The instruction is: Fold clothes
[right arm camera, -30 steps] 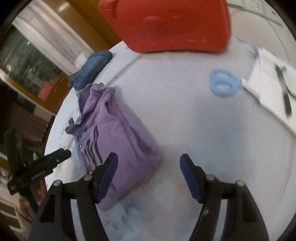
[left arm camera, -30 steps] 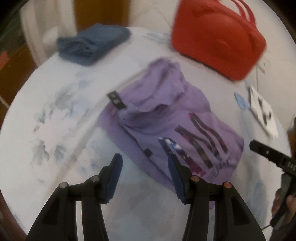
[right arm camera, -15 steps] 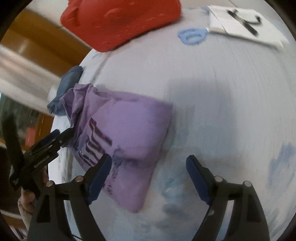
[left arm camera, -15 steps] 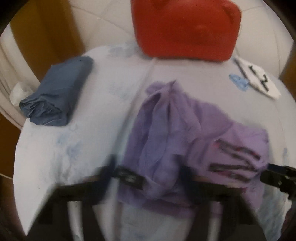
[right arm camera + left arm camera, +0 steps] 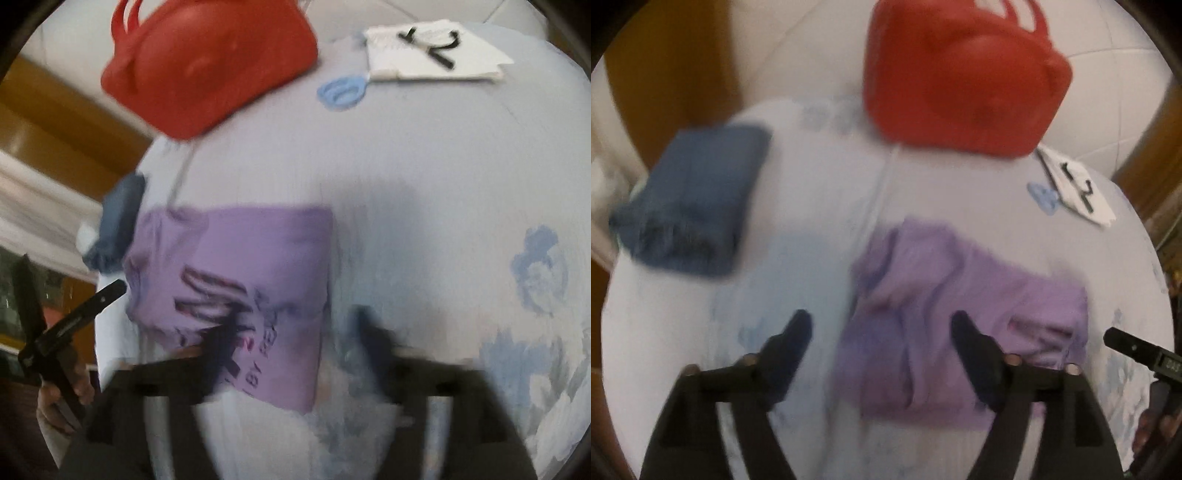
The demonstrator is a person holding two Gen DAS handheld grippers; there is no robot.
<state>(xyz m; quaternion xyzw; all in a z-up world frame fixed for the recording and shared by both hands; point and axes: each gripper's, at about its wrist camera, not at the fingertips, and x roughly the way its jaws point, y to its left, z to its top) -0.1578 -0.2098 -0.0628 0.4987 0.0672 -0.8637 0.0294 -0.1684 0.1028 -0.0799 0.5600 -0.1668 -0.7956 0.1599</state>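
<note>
Seen from the left wrist, a folded dark blue garment lies at the far left of the desk, which wears a pale cloth printed with faint blue flowers; brown wood panelling and a white quilted cushion stand behind it; the left gripper hangs with its jaws spread wide and nothing between them, its right finger over the near edge of the purple shirt; that shirt lies folded but rumpled just right of the desk's middle; a red bag sits at the far edge, and right of it lie pale blue scissors touching a white paper. From the right wrist, the same purple shirt sits left of centre, its dark lettering up; the right gripper, blurred, is likewise wide open and empty, its left finger above the shirt's printed corner, its right finger above bare cloth.
</note>
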